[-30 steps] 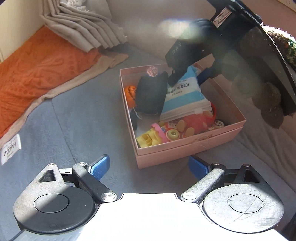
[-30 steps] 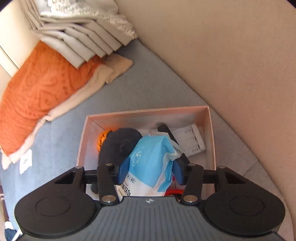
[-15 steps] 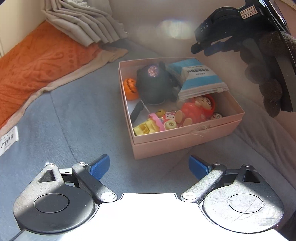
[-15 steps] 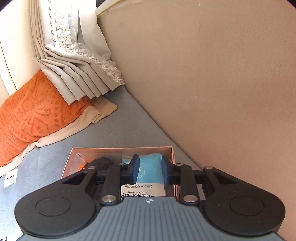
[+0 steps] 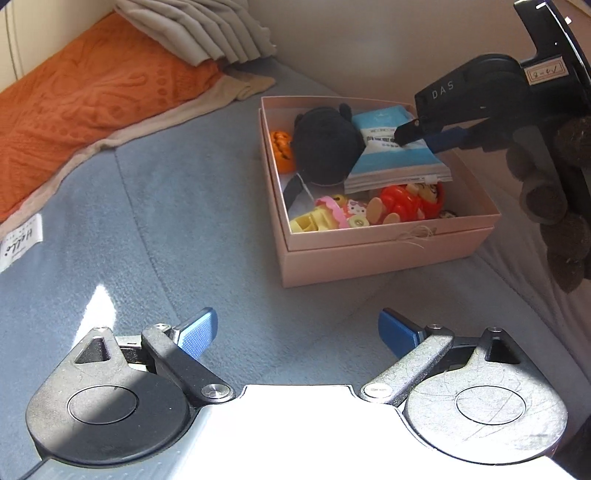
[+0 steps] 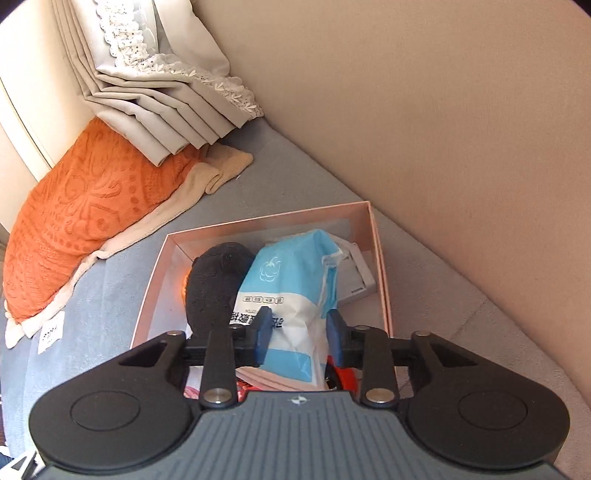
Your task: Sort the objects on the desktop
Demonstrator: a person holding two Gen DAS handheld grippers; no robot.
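Note:
A pink cardboard box (image 5: 369, 258) on the grey blanket holds a blue-and-white tissue pack (image 5: 388, 147), a black plush (image 5: 325, 147), an orange pumpkin (image 5: 280, 146), a red toy (image 5: 406, 201) and a yellow-pink toy (image 5: 317, 218). My right gripper (image 5: 421, 136), in a gloved hand (image 5: 554, 199), hovers just over the pack. In the right wrist view its jaws (image 6: 299, 332) are opening, with the pack (image 6: 291, 280) showing behind the gap and not pinched. My left gripper (image 5: 297, 328) stands open over bare blanket in front of the box, holding nothing.
An orange cushion (image 5: 92, 96) and folded curtains (image 5: 207, 33) lie at the far left. A beige wall (image 6: 443, 110) runs close behind and right of the box (image 6: 155, 266). A white plastic piece (image 6: 354, 277) sits in the box's far corner. A cloth label (image 5: 22, 240) is at the left.
The right gripper let go of the pack, which now lies flat on the toys. It lifted away with jaws shut, then came back down over the pack with jaws parted. The left gripper drifted slightly.

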